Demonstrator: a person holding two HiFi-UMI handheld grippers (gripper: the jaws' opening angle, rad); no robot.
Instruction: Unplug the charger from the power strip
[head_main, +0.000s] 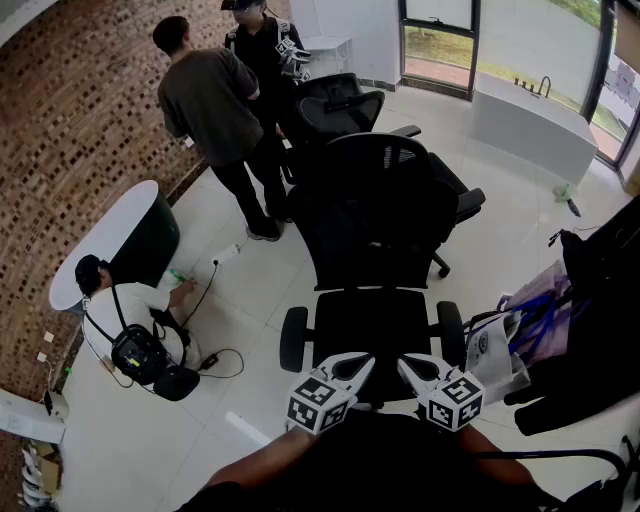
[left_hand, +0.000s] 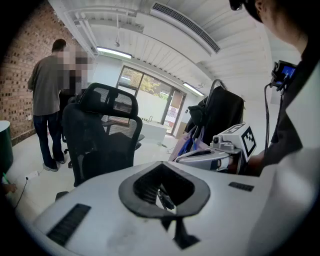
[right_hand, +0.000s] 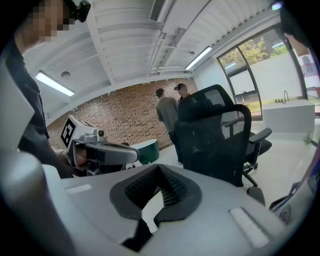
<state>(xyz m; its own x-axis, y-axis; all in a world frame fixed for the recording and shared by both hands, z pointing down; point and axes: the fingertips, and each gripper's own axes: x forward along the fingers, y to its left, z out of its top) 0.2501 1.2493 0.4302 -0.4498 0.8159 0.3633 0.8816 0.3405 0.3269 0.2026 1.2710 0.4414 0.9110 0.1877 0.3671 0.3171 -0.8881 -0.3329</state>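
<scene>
No charger or power strip can be told for certain. A white strip-like thing (head_main: 226, 254) with a dark cable lies on the floor far to the left, beside a crouching person (head_main: 120, 320). A small black box (head_main: 210, 361) on a cable lies near that person. My left gripper (head_main: 366, 361) and right gripper (head_main: 405, 366) are held close to my body, side by side, pointing at a black office chair (head_main: 380, 230). Both are shut with nothing held. The left gripper view shows its jaws (left_hand: 162, 194) closed; the right gripper view shows its jaws (right_hand: 160, 192) closed.
The black mesh office chair stands right in front of me, a second chair (head_main: 340, 105) behind it. Two people (head_main: 215, 110) stand at the brick wall. A round green-sided table (head_main: 130, 235) is at left. Bags hang on a dark rack (head_main: 590, 320) at right.
</scene>
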